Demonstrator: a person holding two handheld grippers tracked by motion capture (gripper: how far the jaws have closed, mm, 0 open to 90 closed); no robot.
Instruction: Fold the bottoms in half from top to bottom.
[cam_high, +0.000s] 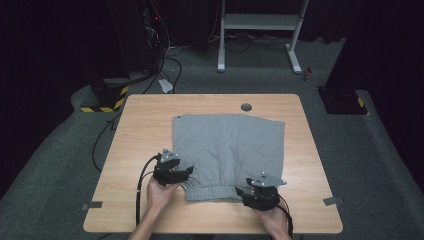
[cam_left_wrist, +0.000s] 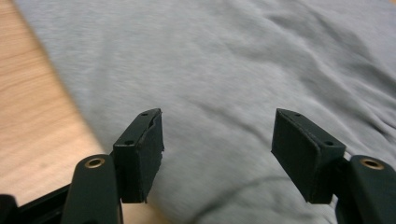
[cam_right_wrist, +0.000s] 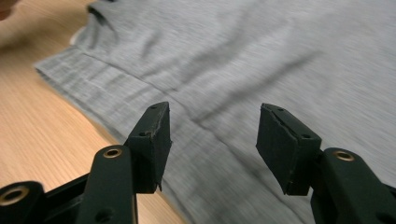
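Observation:
A grey folded garment (cam_high: 227, 145) lies flat on the wooden table (cam_high: 145, 125), its ribbed waistband (cam_high: 212, 192) along the near edge. My left gripper (cam_high: 186, 172) is at the garment's near left corner. In the left gripper view it (cam_left_wrist: 217, 154) stands open just above the grey cloth (cam_left_wrist: 233, 70), with nothing pinched between the pads. My right gripper (cam_high: 247, 192) is at the near right corner. In the right gripper view it (cam_right_wrist: 212, 144) is open over the waistband (cam_right_wrist: 116, 93), and the pads are clear of the cloth (cam_right_wrist: 261, 56).
Bare wood (cam_left_wrist: 32, 102) borders the garment on the left and near sides. A round cable hole (cam_high: 245, 107) sits near the table's far edge. Two tape marks (cam_high: 92, 205) (cam_high: 332, 201) lie at the near corners. Cables (cam_high: 165, 60) and a white desk frame (cam_high: 260, 22) stand on the floor beyond.

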